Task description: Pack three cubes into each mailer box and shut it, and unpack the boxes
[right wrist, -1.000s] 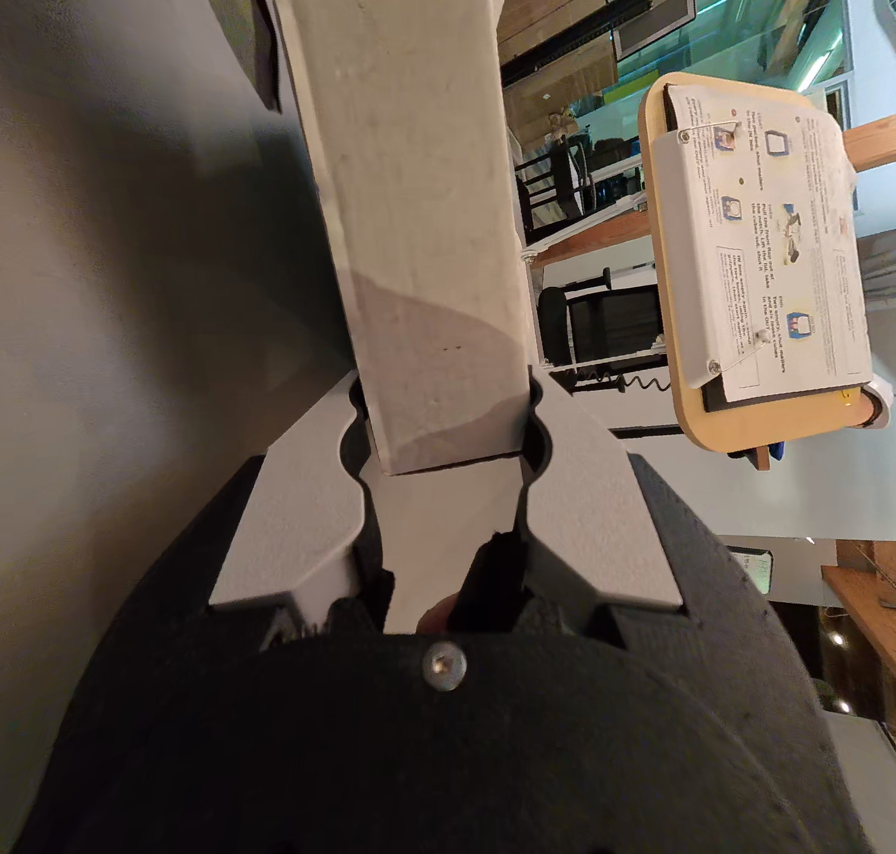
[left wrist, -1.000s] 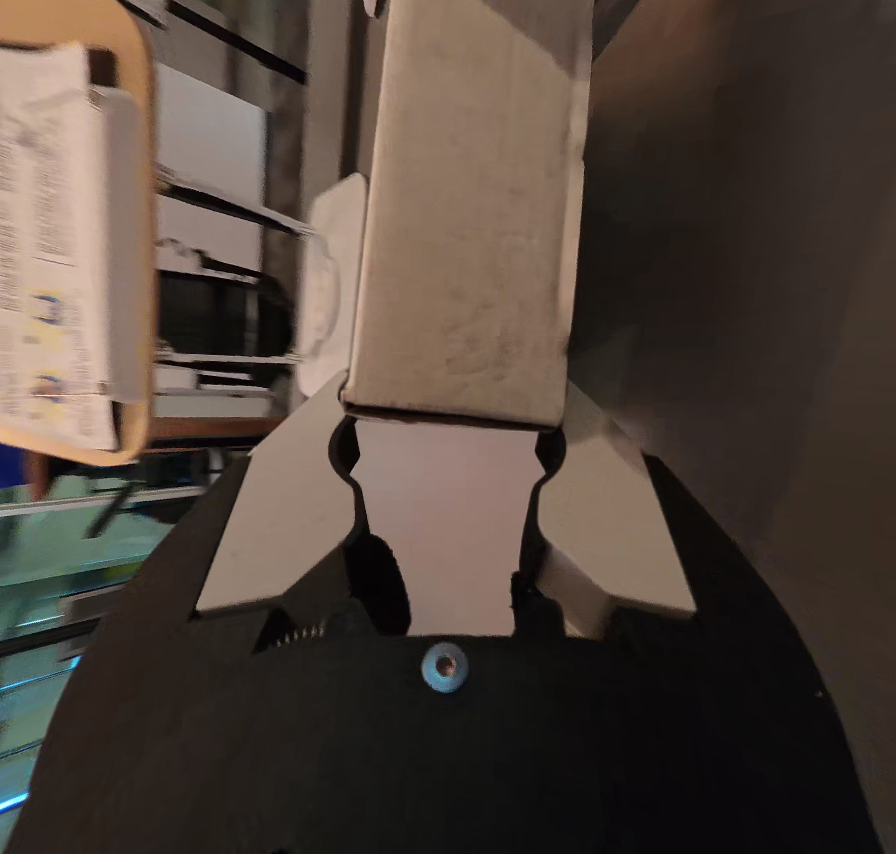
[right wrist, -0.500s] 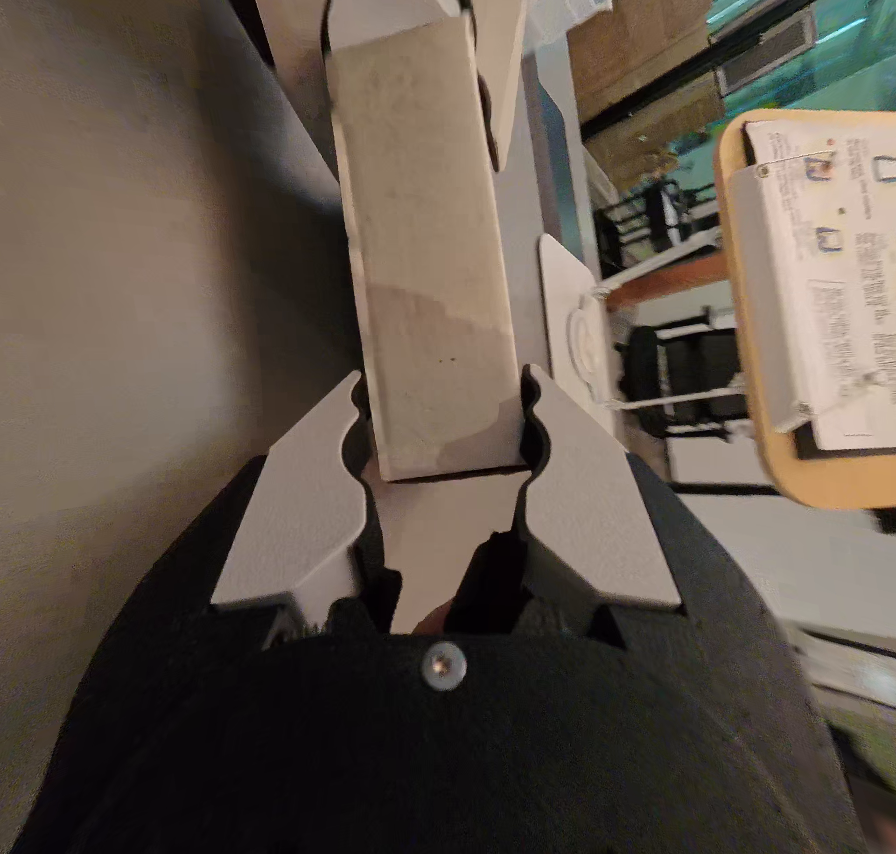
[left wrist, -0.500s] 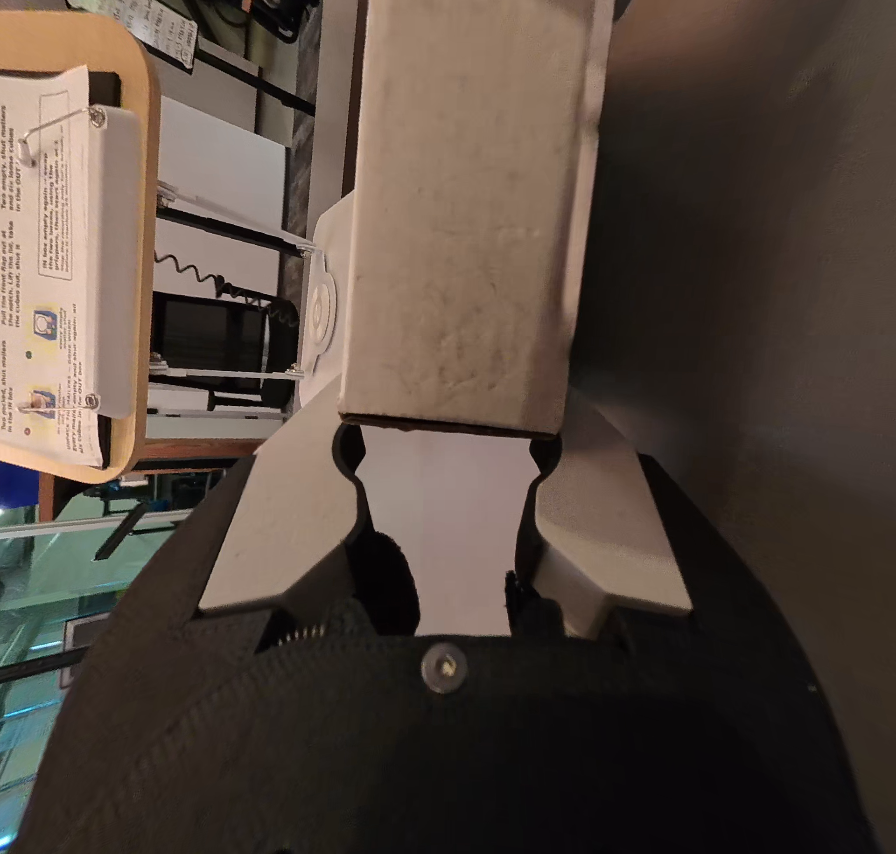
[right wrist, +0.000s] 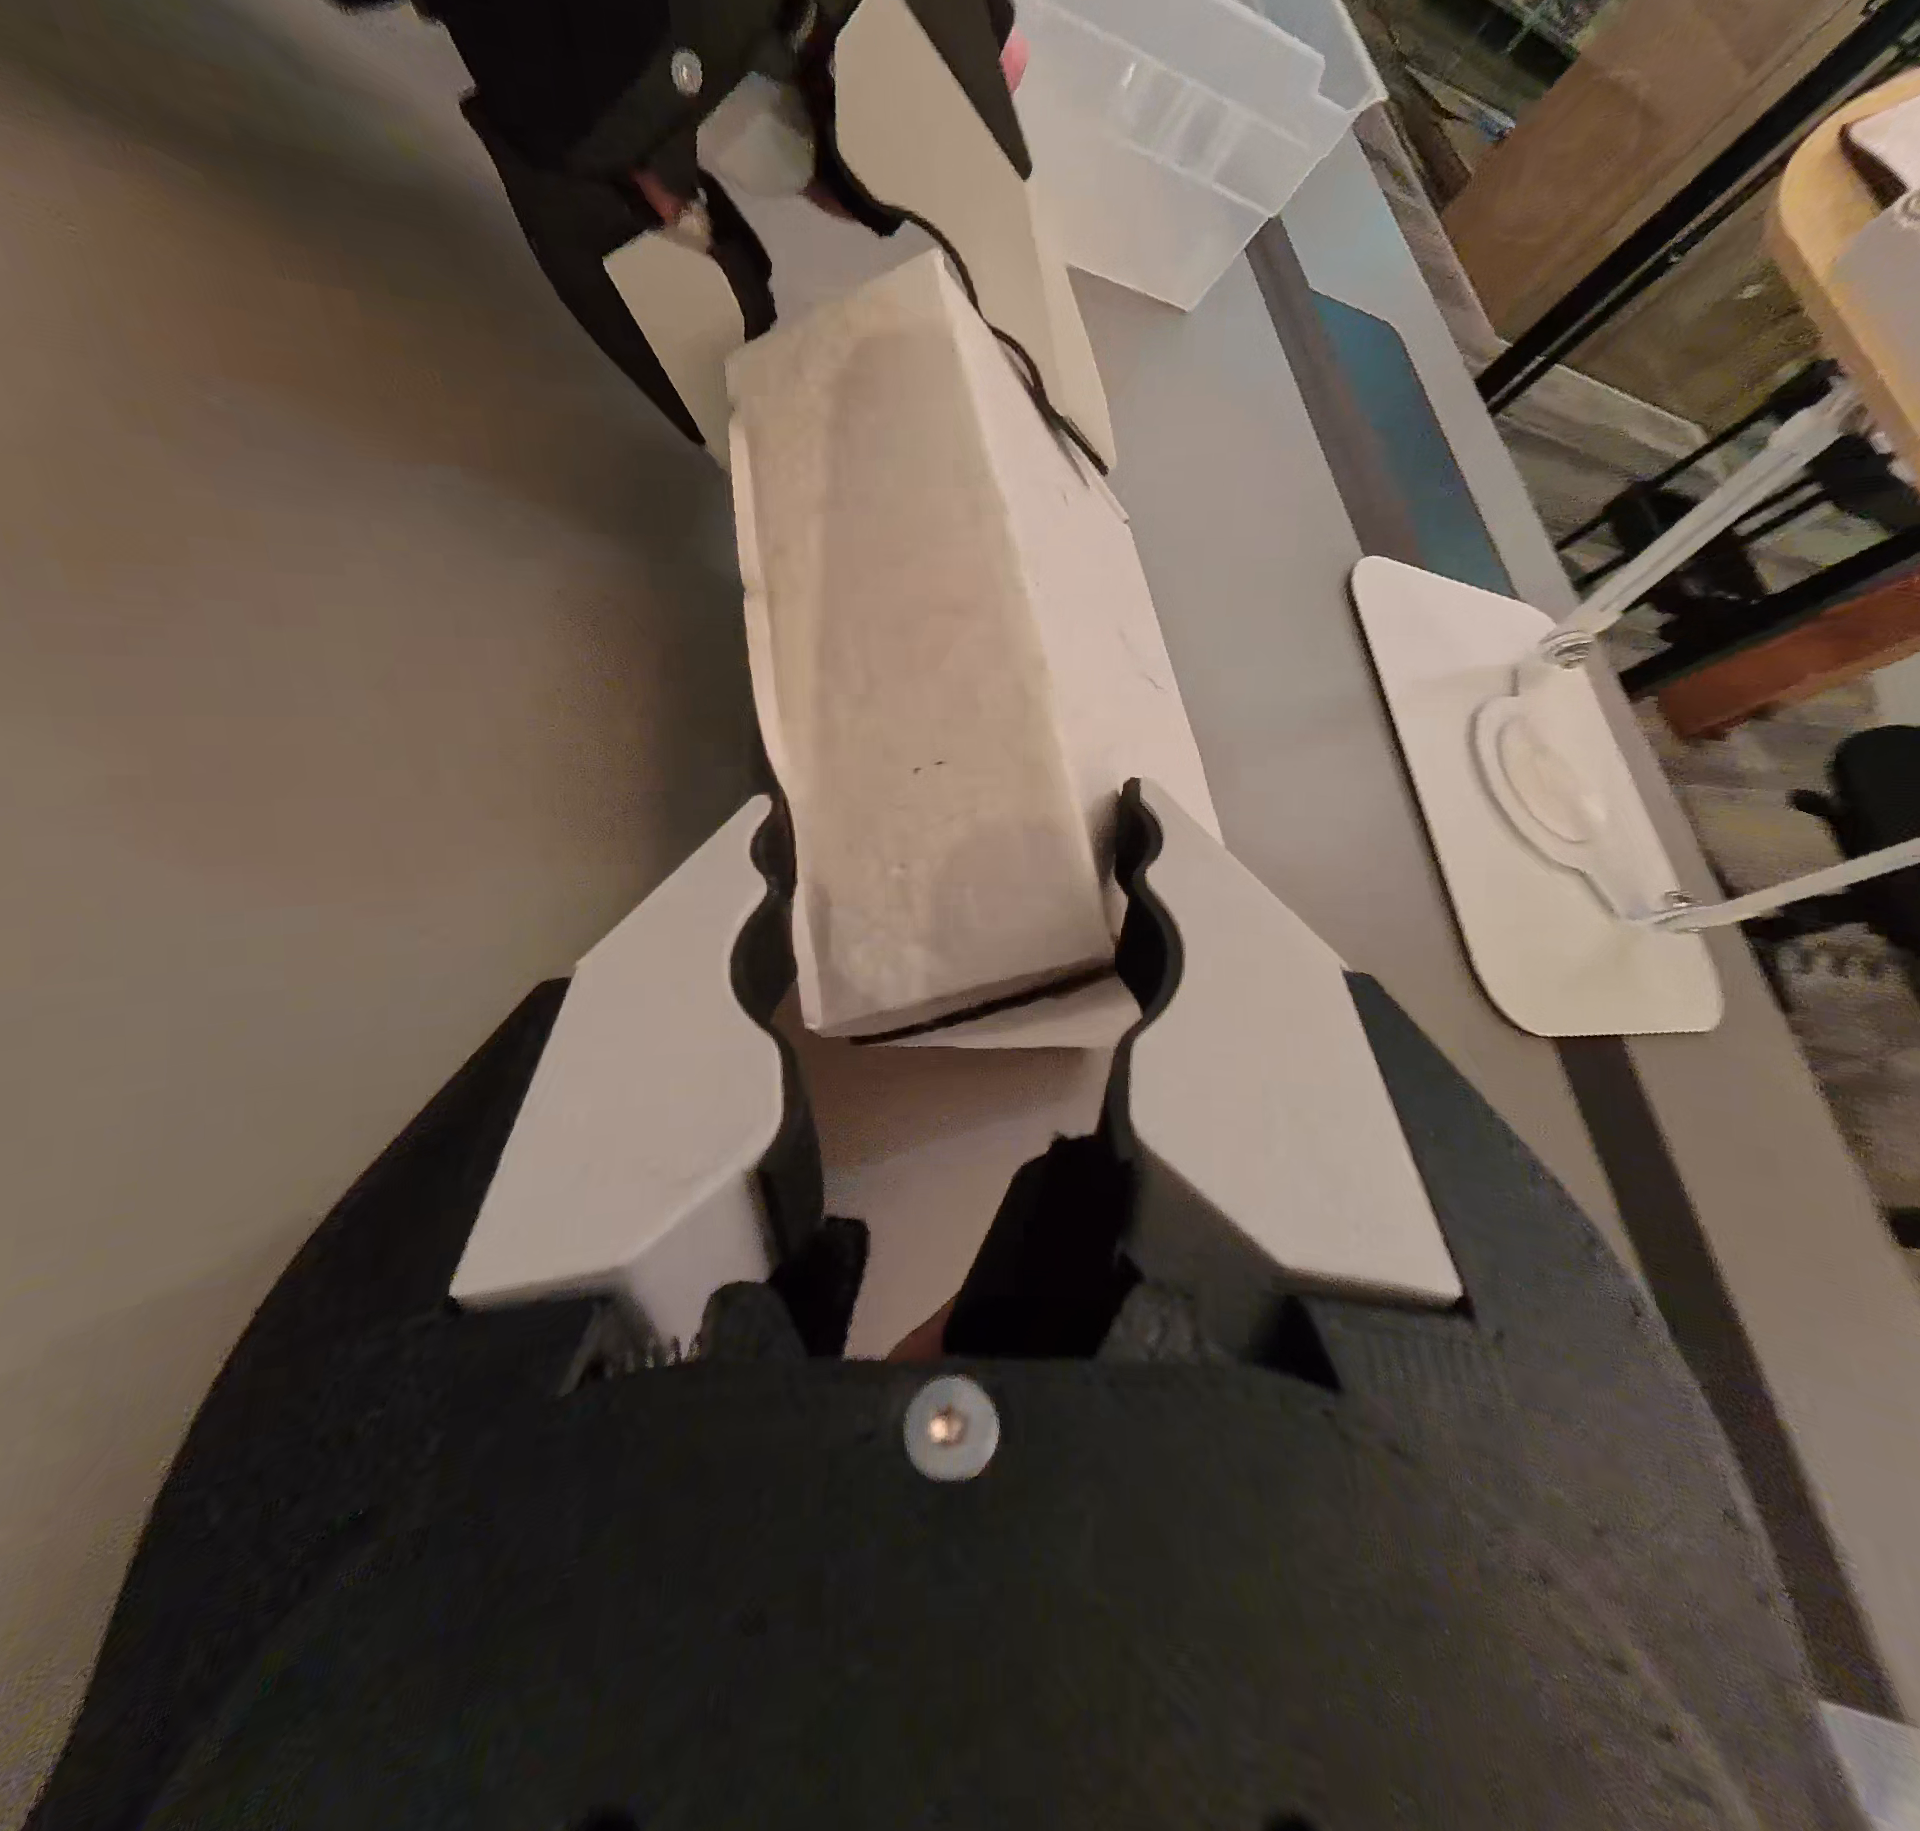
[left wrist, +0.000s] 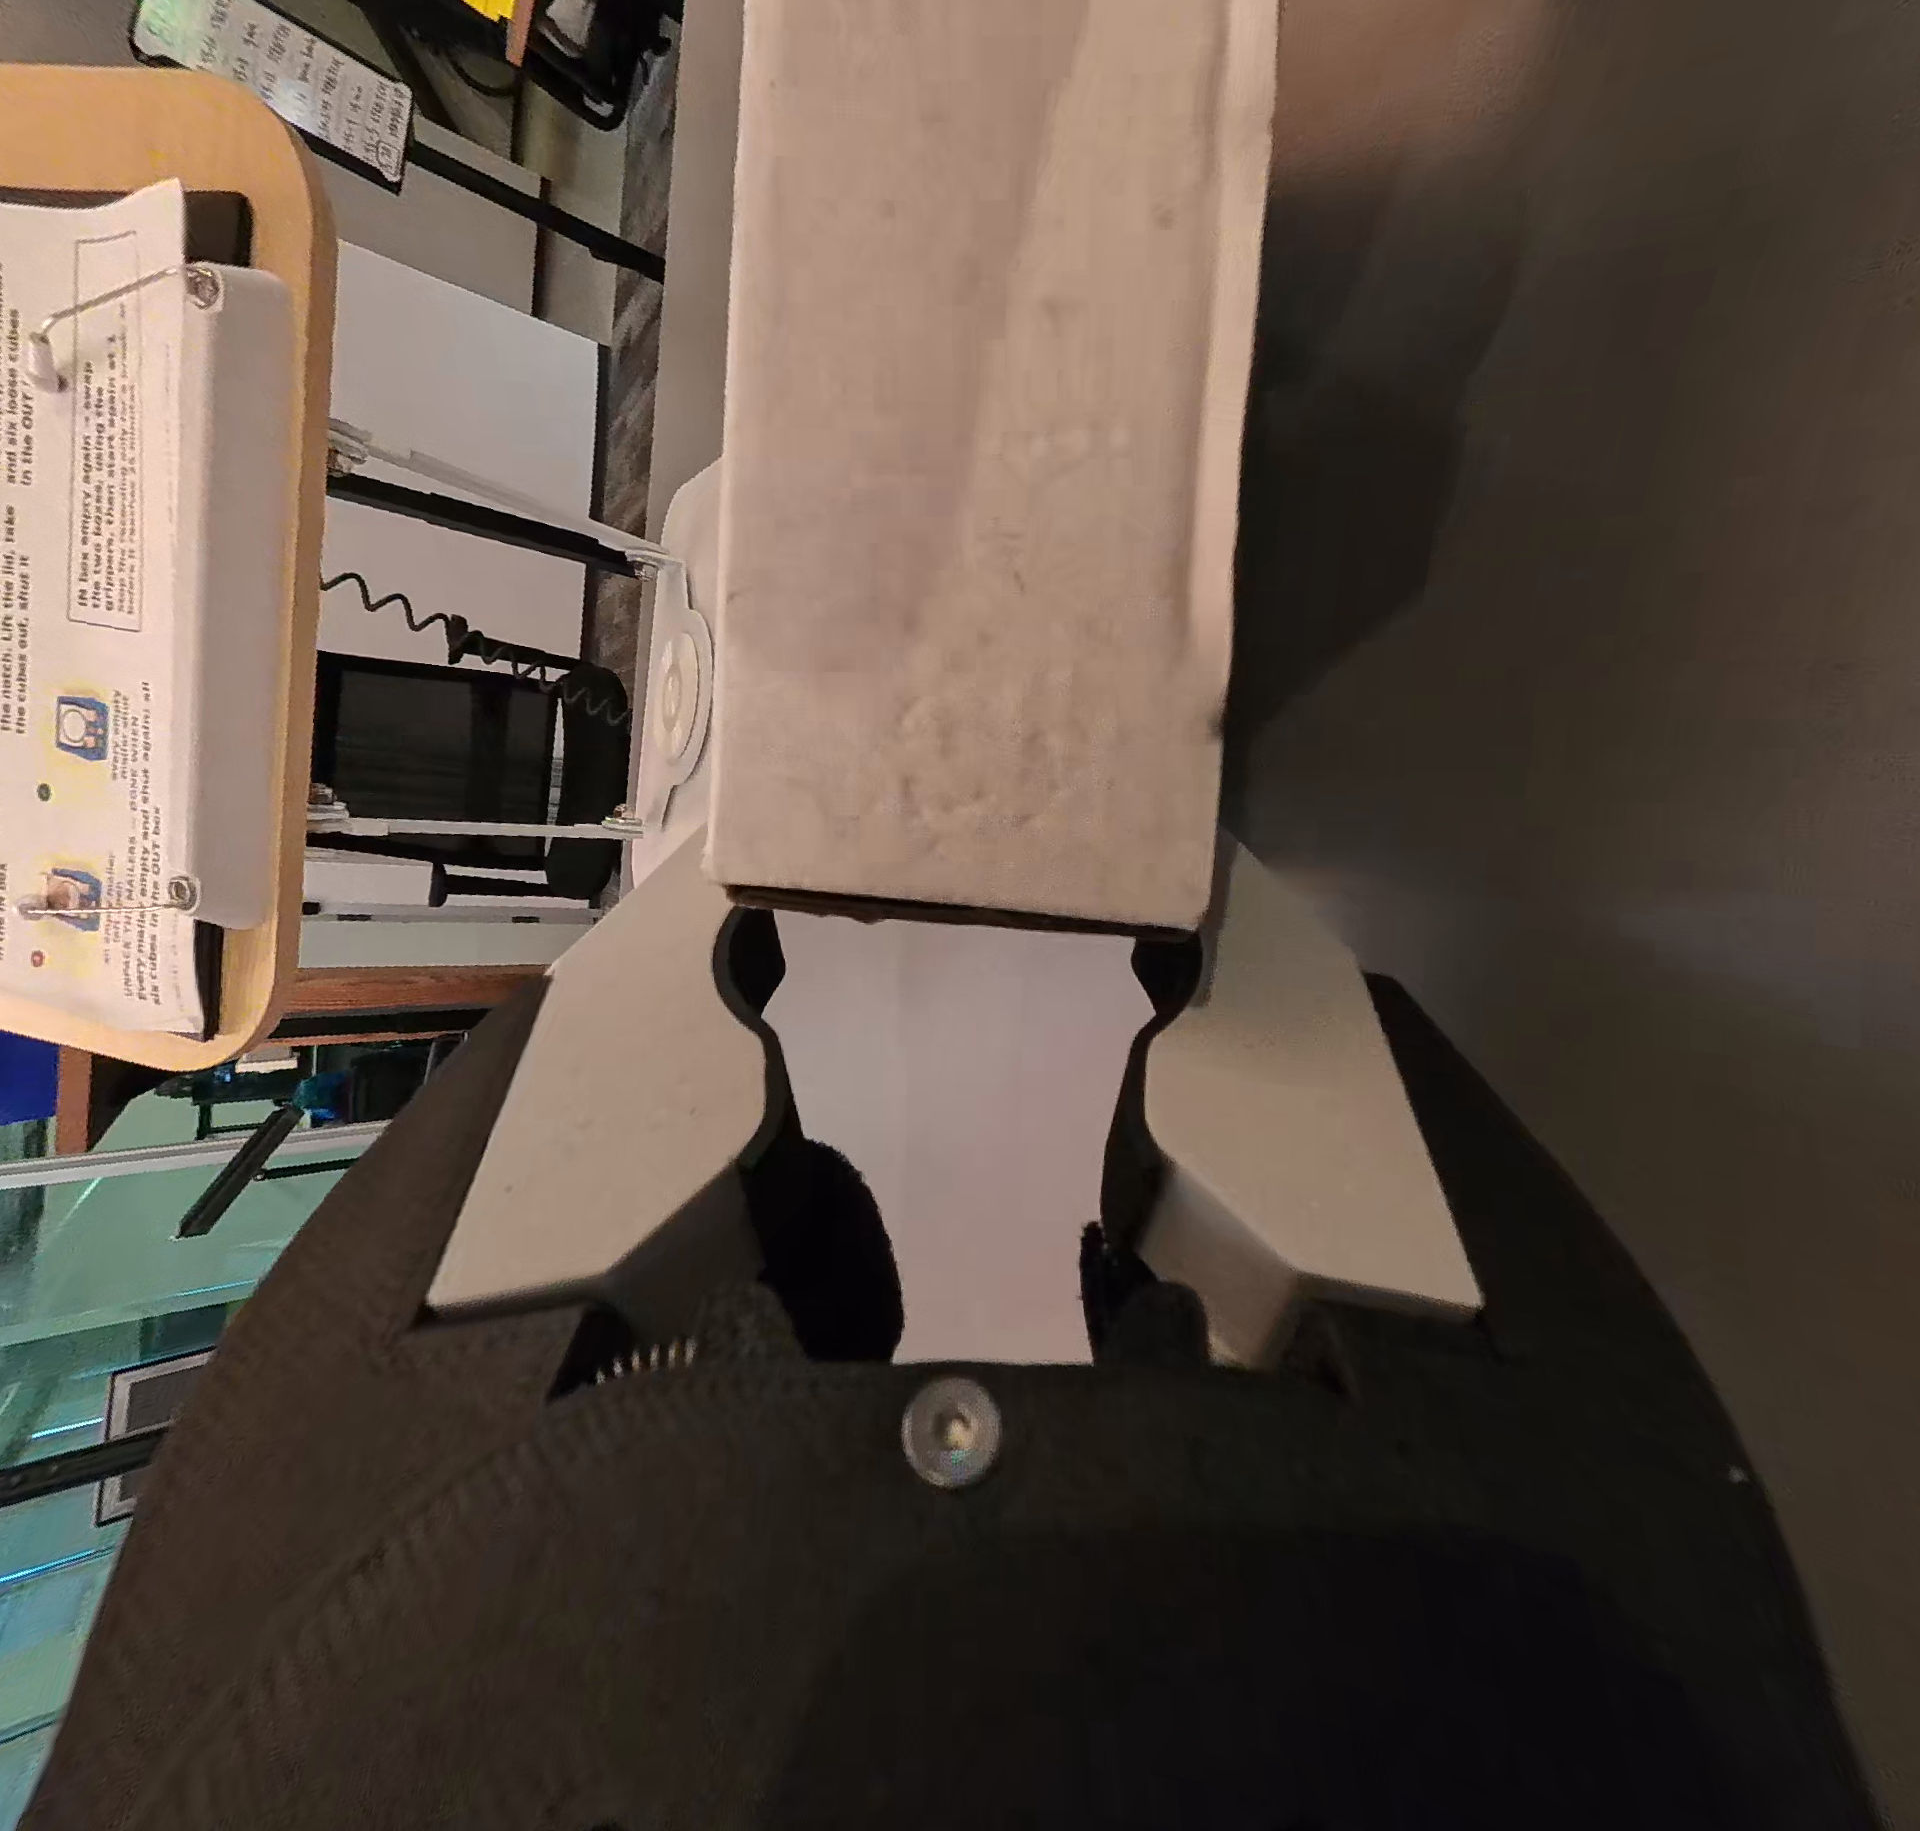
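Observation:
A white mailer box (right wrist: pixel 914 638) is held lengthways between my two grippers, just above the grey table (right wrist: pixel 312 638). My right gripper (right wrist: pixel 945 846) is shut on its near end, one finger on each long side. A thin dark gap shows along the box's near bottom edge. My left gripper (right wrist: pixel 894 368) grips the far end. In the left wrist view the left gripper (left wrist: pixel 961 934) is shut on the box (left wrist: pixel 977 431), which fills the middle of the view. No cubes are in view.
A clear plastic bin (right wrist: pixel 1174 119) stands at the far side of the table. A white stand base (right wrist: pixel 1538 794) sits near the table's right edge. A wooden board with a printed sheet (left wrist: pixel 156 586) stands beyond the table.
The right wrist view has rolled and pulled back, so the whole box, the left gripper and the bin now show. The left wrist view has steadied and hardly moved. Both grips are unchanged.

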Demonstrator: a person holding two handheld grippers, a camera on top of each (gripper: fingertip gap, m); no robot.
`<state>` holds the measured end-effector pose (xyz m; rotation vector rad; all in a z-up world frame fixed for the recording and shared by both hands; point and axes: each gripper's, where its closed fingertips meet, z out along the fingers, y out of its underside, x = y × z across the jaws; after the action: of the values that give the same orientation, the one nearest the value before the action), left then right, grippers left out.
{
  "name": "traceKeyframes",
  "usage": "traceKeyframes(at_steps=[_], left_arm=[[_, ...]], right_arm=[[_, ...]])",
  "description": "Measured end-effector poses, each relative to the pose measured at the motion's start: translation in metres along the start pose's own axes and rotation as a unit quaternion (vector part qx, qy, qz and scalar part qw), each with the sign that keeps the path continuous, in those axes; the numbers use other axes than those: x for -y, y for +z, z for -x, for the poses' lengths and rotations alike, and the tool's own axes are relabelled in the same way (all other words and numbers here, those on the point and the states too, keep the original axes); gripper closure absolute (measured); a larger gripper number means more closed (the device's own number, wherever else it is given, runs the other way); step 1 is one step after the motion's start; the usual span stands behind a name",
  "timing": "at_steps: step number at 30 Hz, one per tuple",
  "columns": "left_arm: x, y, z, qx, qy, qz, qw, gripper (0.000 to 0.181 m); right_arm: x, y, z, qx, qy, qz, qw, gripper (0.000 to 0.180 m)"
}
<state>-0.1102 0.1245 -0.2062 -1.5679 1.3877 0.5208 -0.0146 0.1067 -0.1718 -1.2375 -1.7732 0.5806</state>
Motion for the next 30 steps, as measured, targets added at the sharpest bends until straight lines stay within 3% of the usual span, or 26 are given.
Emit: traceKeyframes(at_steps=[12, 13, 15, 16, 18, 20, 24, 30], left_arm=[[0.003, 0.000, -0.002, 0.024, 0.013, -0.007, 1.000, 0.114], [0.003, 0.001, -0.002, 0.027, 0.015, -0.006, 1.000, 0.114], [0.005, 0.004, -0.002, 0.036, 0.030, -0.006, 0.999, 0.114], [0.005, 0.005, -0.003, 0.041, 0.037, -0.006, 0.998, 0.114], [0.006, 0.005, -0.003, 0.043, 0.031, -0.008, 0.999, 0.114], [0.006, 0.005, -0.003, 0.045, 0.035, -0.007, 0.998, 0.114], [0.006, 0.005, -0.002, 0.044, 0.030, -0.015, 0.998, 0.113], [0.008, 0.002, -0.005, 0.056, 0.038, -0.028, 0.997, 0.112]], right_arm=[[0.016, -0.013, 0.005, 0.120, 0.163, -0.078, 0.976, 0.110], [0.025, -0.018, 0.005, 0.135, 0.176, -0.105, 0.969, 0.117], [0.044, -0.032, -0.008, 0.129, 0.200, -0.164, 0.957, 0.168], [0.040, -0.030, -0.015, 0.099, 0.188, -0.147, 0.966, 0.176], [0.032, -0.024, -0.019, 0.065, 0.160, -0.116, 0.978, 0.175], [0.023, -0.016, -0.023, 0.019, 0.126, -0.077, 0.989, 0.160], [0.030, -0.017, -0.019, -0.006, 0.061, -0.073, 0.995, 0.176], [0.030, -0.019, -0.006, 0.029, 0.088, -0.083, 0.992, 0.179]])
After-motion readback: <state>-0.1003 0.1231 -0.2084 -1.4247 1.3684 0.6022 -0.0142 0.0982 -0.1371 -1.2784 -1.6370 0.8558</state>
